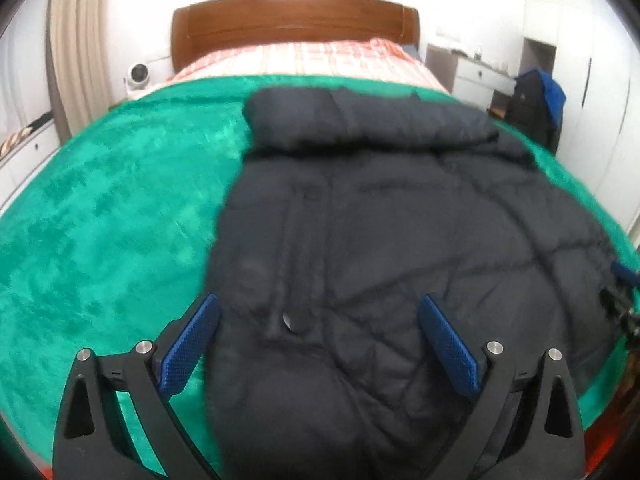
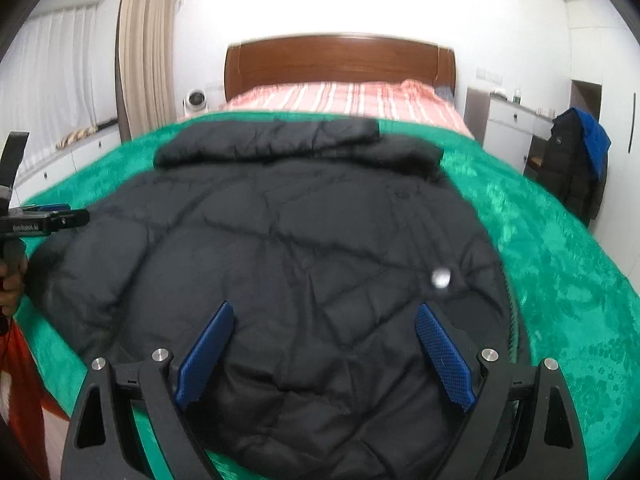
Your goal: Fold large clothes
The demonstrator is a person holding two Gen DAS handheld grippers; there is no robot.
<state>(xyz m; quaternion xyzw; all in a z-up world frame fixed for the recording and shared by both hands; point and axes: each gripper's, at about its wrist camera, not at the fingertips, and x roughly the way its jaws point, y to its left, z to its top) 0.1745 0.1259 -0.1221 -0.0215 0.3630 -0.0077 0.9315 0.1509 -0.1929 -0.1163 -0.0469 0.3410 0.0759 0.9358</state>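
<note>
Dark jacket (image 1: 380,232) lies spread flat on green blanket (image 1: 100,220) over the bed, filling centre of both views; collar end toward the headboard (image 1: 296,20) at top. Left tongs (image 1: 318,344) apart, blue pads either side of jacket's lower part, nothing clamped. Right tongs (image 2: 324,352) also wide apart above jacket hem, empty. In right view, left tongs show at left edge w/ a hand (image 2: 10,288) gripping the handle. Another jacket (image 2: 576,168) hangs at right.
</note>
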